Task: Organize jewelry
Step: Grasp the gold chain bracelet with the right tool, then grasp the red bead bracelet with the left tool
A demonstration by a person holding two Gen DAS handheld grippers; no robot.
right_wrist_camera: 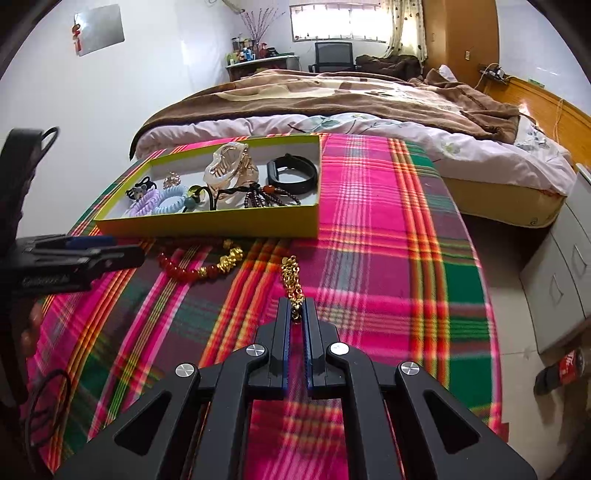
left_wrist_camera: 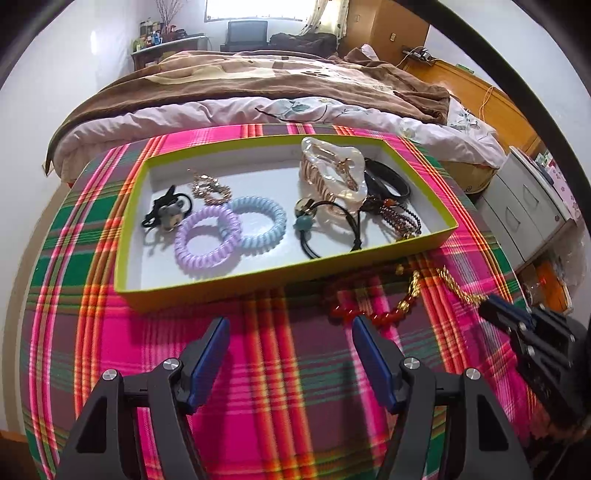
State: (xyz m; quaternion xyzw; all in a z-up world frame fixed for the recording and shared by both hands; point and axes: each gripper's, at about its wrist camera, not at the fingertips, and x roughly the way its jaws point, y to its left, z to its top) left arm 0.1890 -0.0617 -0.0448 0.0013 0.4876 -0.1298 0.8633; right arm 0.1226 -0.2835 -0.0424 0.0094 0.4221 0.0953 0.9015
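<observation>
Right gripper [right_wrist_camera: 296, 312] pinching near end of gold link chain [right_wrist_camera: 291, 275], long axis running away toward far-left shallow green-rimmed cardboard tray [right_wrist_camera: 207, 221]; left gripper [left_wrist_camera: 290, 354] spread, empty

A pink, green and orange plaid cloth [right_wrist_camera: 388, 236] covers the table. Behind it stands a bed [right_wrist_camera: 369, 122] with a brown blanket [left_wrist_camera: 258, 79]. A grey drawer cabinet [right_wrist_camera: 565, 258] stands beside it, near a window [right_wrist_camera: 336, 18].
</observation>
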